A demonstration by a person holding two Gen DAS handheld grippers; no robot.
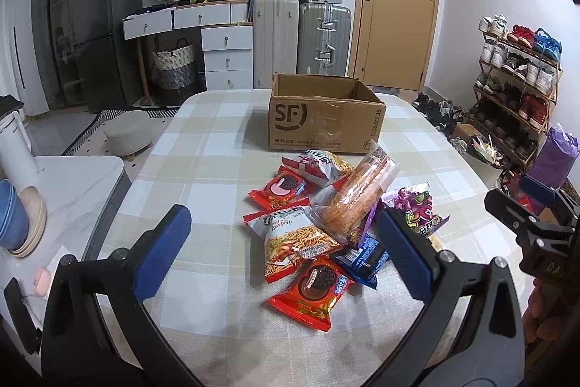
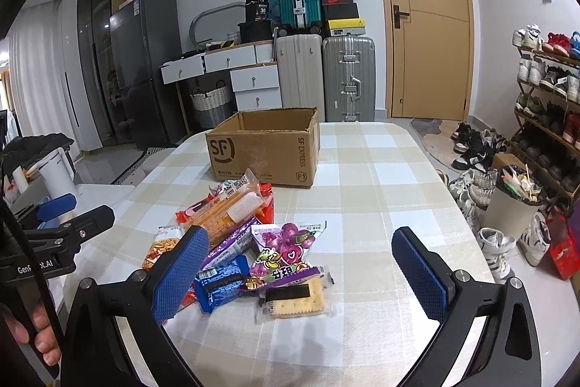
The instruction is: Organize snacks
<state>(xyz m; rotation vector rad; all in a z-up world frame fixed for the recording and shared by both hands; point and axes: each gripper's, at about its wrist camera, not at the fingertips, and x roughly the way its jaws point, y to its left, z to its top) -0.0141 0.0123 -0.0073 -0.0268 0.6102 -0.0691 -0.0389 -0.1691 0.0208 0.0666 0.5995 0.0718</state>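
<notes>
A pile of snack packs (image 1: 319,216) lies on the checked tablecloth: red cookie packs (image 1: 311,292), noodle bags (image 1: 293,238), a clear pack of orange crackers (image 1: 355,194), a purple candy bag (image 1: 417,205) and a blue pack (image 1: 362,260). An open SF cardboard box (image 1: 326,115) stands behind them. My left gripper (image 1: 282,249) is open, hovering over the near side of the pile. My right gripper (image 2: 304,274) is open above the purple candy bag (image 2: 286,249), near a cracker pack (image 2: 293,303) and the blue pack (image 2: 221,281). The box (image 2: 264,147) is beyond.
A white side table (image 1: 72,191) with stacked bowls (image 1: 18,220) is left of the table. A bin (image 2: 514,202), shoes and a shoe rack (image 2: 543,104) stand on the right. Suitcases (image 2: 326,75), drawers and a door are behind.
</notes>
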